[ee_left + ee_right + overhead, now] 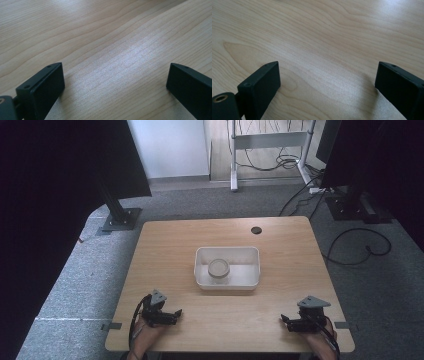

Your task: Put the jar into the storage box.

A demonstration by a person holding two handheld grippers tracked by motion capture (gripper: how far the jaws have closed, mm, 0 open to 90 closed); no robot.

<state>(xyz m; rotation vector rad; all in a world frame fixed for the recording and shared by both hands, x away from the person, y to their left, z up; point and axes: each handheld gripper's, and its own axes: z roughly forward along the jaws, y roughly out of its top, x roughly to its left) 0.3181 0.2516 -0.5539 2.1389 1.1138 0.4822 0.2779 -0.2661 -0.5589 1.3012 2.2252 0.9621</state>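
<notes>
A white rectangular tray (250,270) sits at the middle of the wooden table (165,245), and a round clear-lidded jar (218,268) lies inside its left half. My left gripper (176,314) rests near the front left edge, open, jaws pointing right. My right gripper (285,320) rests near the front right edge, open, jaws pointing left. In the left gripper view the left gripper (115,82) has its jaws wide apart over bare wood. In the right gripper view the right gripper (328,82) stands the same way, nothing between its jaws.
A small dark round hole (256,230) marks the table's far edge. Black stands (120,217) and loose cables (357,247) lie on the grey carpet around the table. A white desk frame (270,140) stands beyond.
</notes>
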